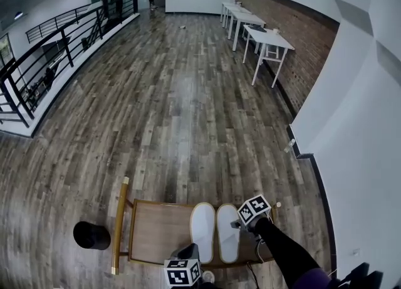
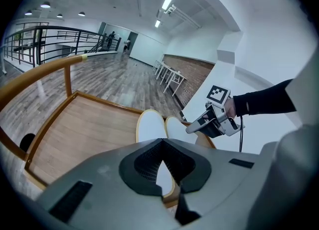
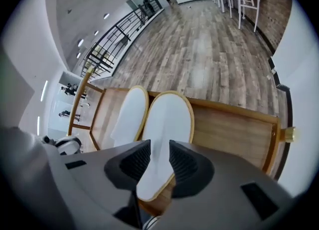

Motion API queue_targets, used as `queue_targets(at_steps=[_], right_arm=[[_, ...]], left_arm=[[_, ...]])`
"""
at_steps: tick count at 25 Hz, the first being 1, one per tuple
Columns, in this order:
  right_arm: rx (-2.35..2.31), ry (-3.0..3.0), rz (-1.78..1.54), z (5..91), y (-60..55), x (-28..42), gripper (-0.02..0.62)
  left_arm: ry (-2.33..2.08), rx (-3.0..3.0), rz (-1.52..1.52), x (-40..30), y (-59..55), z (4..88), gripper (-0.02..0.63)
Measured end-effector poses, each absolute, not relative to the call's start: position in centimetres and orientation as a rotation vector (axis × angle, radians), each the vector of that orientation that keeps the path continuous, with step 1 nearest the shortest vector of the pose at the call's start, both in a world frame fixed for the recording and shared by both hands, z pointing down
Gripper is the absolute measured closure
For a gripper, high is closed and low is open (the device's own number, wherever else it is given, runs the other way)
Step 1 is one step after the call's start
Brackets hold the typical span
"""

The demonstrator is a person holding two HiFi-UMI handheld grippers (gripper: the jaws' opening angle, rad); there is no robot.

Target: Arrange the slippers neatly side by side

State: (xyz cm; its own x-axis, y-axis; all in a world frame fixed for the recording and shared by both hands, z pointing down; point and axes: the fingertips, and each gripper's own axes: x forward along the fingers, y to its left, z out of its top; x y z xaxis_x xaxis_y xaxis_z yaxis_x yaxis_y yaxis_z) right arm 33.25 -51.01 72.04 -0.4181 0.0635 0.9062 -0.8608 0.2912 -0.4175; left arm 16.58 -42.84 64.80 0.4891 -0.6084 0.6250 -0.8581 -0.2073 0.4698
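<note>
I count two flat white oval slippers (image 1: 202, 231) on one wooden worktop (image 1: 156, 231). My left tool (image 2: 162, 139) is closed, my right tool (image 3: 159, 141) apart.

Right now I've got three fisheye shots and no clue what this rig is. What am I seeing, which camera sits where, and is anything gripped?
There is no robot here. A person holds a handheld two-finger gripper in each hand. The head view comes from a camera on the person's head, looking steeply down. The other two come from cameras riding on each gripper, looking along its fingers. The marker cubes are part of the grippers.

On the wooden stand lie two white slippers side by side, the left slipper and the right slipper.

The left gripper has its fingers meeting at the tips, with nothing between them. The right gripper has its fingers apart over the right slipper's near end, not closed on it. Nothing is held.
</note>
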Motion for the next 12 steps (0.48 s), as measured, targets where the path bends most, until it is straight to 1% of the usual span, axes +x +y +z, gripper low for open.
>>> queue_targets(at_steps=[4, 7, 12], right_arm=[[0.787, -1.628, 1.288, 73.0, -50.9, 33.7, 0.503], [0.793, -1.649, 1.368, 73.2, -50.7, 32.5, 0.503], [0.785, -1.655, 1.401, 73.2, -50.7, 31.4, 0.504]], left_arm=[[-1.227, 1.915, 0.389, 16.3, -42.9, 64.9, 0.606], [-1.226, 1.910, 0.393, 16.2, -42.9, 65.1, 0.606], [-1.223, 1.906, 0.392, 16.4, -43.0, 65.1, 0.606]])
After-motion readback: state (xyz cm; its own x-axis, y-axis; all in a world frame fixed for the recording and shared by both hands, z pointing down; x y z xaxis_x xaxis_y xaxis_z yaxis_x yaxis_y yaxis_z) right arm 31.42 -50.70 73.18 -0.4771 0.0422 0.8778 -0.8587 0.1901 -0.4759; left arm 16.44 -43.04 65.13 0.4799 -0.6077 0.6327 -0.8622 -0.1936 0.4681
